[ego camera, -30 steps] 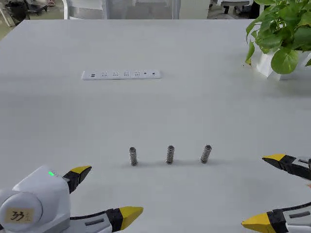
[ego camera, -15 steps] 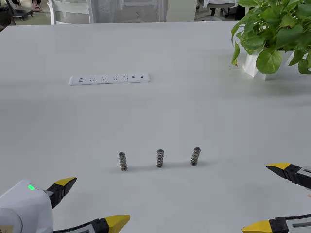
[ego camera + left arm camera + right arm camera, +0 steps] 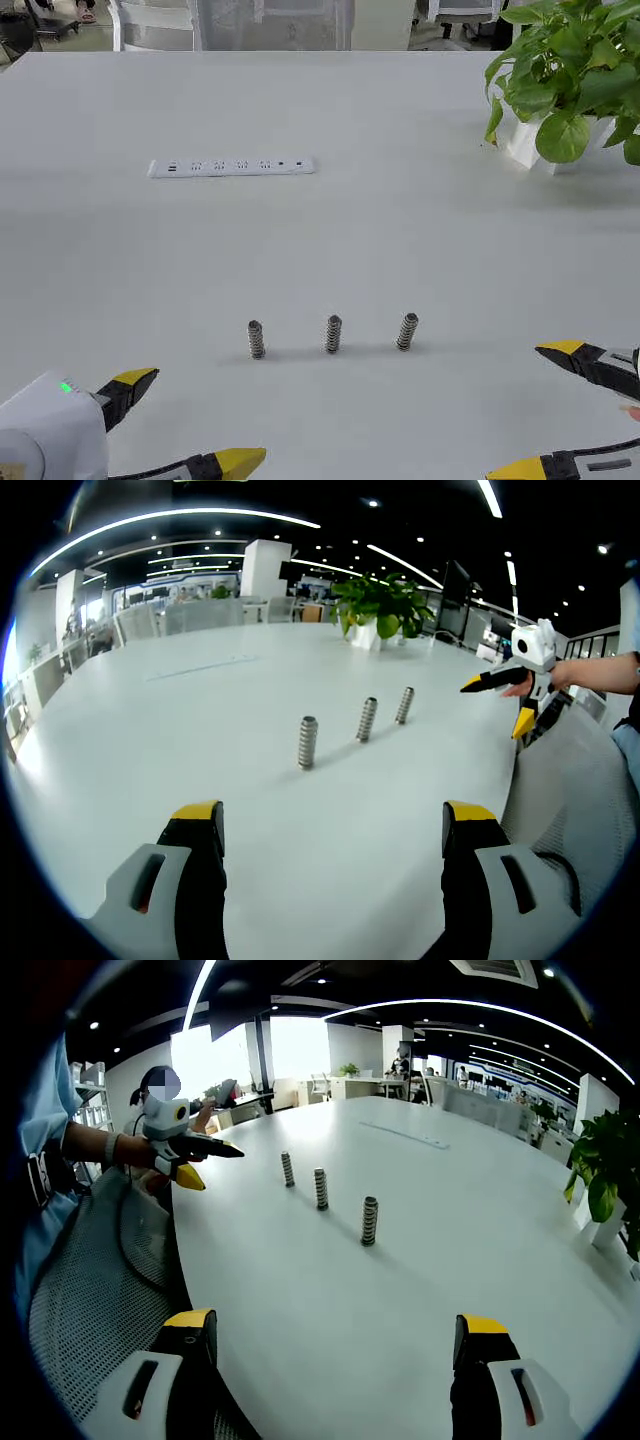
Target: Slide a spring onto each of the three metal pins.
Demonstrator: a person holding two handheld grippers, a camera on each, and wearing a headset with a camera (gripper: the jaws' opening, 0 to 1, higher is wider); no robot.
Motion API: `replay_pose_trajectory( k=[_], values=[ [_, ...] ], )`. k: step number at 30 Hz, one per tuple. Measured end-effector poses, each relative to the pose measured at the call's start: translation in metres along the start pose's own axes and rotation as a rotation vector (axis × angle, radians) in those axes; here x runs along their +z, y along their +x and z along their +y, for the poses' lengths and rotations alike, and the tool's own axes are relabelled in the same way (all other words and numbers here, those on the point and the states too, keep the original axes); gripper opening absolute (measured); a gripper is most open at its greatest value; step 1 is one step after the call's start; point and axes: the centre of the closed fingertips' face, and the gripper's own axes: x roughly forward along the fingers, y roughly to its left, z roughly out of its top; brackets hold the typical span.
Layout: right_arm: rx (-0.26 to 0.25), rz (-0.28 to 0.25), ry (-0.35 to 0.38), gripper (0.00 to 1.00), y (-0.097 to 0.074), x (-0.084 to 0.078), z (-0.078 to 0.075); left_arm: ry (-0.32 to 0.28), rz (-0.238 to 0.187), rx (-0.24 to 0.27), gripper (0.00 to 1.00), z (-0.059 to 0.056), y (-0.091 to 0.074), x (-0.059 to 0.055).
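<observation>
Shifting only with the camera, by the look of it: finding the three short coiled grey metal springs (image 3: 333,334) a little lower in the head view than half a second earlier, yet keeping the same row and spacing on the pale grey bench (image 3: 400,230). Standing upright and well apart from one another, probably through sitting over metal pins hidden inside the coils, so likely leaving nothing more to thread. Holding the yellow-tipped left claw (image 3: 188,420) wide open and empty near the bench's front edge, much as before, well short of the nearest spring. Keeping the yellow-tipped right claw (image 3: 538,410) likewise spread wide and gripping nothing, off to the right of the row, presumably staying clear to avoid knocking anything over. Leaving the white power strip (image 3: 232,166) and green potted plant (image 3: 570,70) far behind, untouched.
</observation>
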Motion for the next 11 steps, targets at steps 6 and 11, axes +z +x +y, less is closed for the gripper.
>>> replay_pose_trajectory(
  k=[6,11],
  values=[
    [0.004,-0.003,-0.003,0.97,-0.0015,0.0034,0.0056,-0.007,0.005,-0.007,0.88,-0.0019,-0.0005,-0.0028],
    [0.006,-0.002,-0.001,0.98,-0.0008,0.003,0.0083,-0.01,0.011,-0.013,0.88,-0.0032,-0.0014,-0.0046]
  ],
)
